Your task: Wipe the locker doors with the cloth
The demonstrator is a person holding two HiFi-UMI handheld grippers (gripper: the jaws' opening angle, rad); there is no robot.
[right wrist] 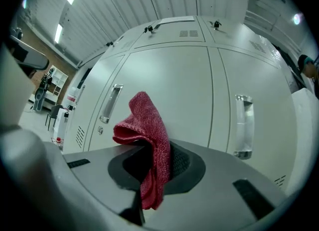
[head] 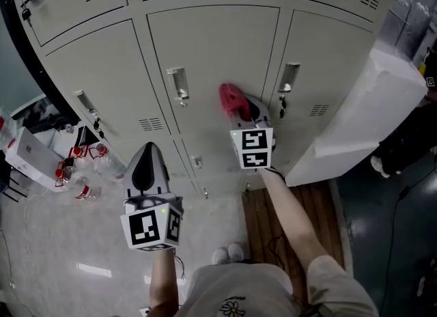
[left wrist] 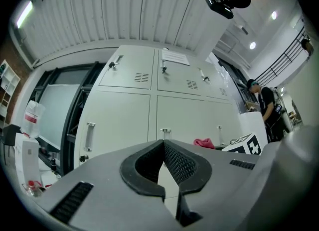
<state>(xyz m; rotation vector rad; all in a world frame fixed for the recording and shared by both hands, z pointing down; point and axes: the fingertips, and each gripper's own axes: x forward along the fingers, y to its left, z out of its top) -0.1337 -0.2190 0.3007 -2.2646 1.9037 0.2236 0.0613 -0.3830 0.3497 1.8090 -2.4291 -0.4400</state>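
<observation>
Pale grey locker doors (head: 212,56) fill the wall ahead, each with a metal handle (head: 177,85). My right gripper (head: 244,109) is shut on a red cloth (head: 231,98), held up close in front of the middle door, between two handles. In the right gripper view the cloth (right wrist: 147,125) sticks up and hangs down between the jaws of that gripper (right wrist: 158,150); whether it touches the door I cannot tell. My left gripper (head: 147,153) hangs lower and to the left, away from the doors. Its jaws (left wrist: 163,146) are shut with nothing between them.
Several plastic bottles (head: 83,171) and a white box (head: 29,160) sit on the floor at the left. A large white panel (head: 365,114) juts out at the right. A wooden pallet (head: 263,210) lies at the lockers' foot. A person (left wrist: 264,103) stands far right.
</observation>
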